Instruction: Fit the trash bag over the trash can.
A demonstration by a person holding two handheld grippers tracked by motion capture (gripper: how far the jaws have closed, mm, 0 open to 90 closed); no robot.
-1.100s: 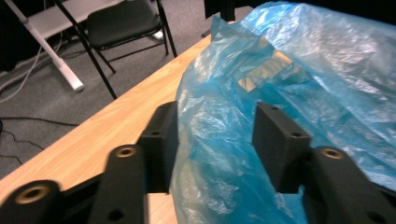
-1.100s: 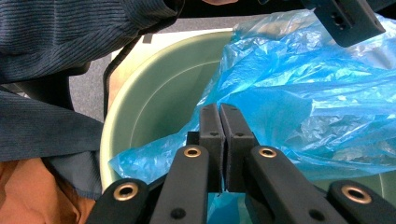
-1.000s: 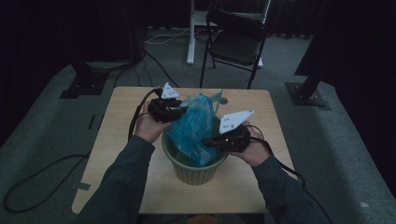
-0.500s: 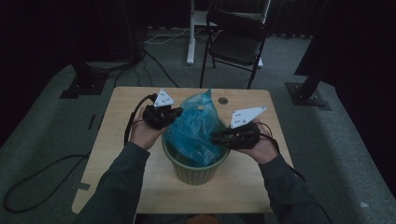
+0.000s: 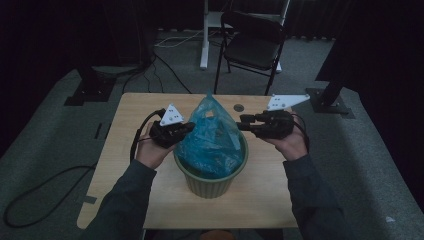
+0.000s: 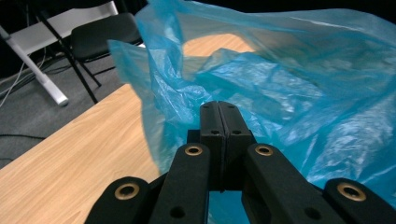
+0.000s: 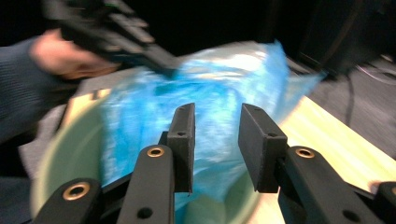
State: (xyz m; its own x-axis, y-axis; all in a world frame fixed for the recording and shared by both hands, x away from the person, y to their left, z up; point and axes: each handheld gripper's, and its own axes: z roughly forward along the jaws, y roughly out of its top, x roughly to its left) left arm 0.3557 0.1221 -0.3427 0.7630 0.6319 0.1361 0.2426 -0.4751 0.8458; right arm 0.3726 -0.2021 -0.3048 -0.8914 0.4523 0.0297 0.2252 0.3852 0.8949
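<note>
**Blue bag in a green pot, a gripper on each side**

High view: a ribbed green pot point(image 5: 212, 177) stands on the light wooden counter point(image 5: 125, 150), toward the person's edge. A blue plastic bag point(image 5: 212, 135) sits in it and rises to a peak above the rim. The left gripper point(image 5: 187, 127) comes in from the bag's left side, its tips against the plastic, held by the left hand point(image 5: 150, 150). The right gripper point(image 5: 241, 124) reaches from the bag's right, its tips at the bag's upper right edge, held by the right hand point(image 5: 290, 142). From this height it cannot be told whether the right tips touch the plastic. A small dark round spot point(image 5: 239, 107) lies on the counter behind the bag, and a black folding chair point(image 5: 252, 47) stands on the grey floor beyond the counter.

Left gripper view: the left gripper point(image 6: 219, 114) has its fingers point(image 6: 210, 123) pressed together with no gap, and the bag point(image 6: 299, 93) spreads directly behind and around their tips. Whether a fold of plastic is caught between them cannot be told. The counter point(image 6: 70, 154) runs to the left, with the chair point(image 6: 100, 32) beyond.

Right gripper view: the right gripper point(image 7: 217, 126) has its fingers point(image 7: 184, 135) parted by a clear gap with nothing held between them. The bag point(image 7: 224, 88) lies just past the tips, across the gap, inside the pot point(image 7: 70, 149). The picture is blurred. The left gripper point(image 7: 161, 63) meets the bag's far upper side, with the left hand point(image 7: 65, 53) behind it.
</note>
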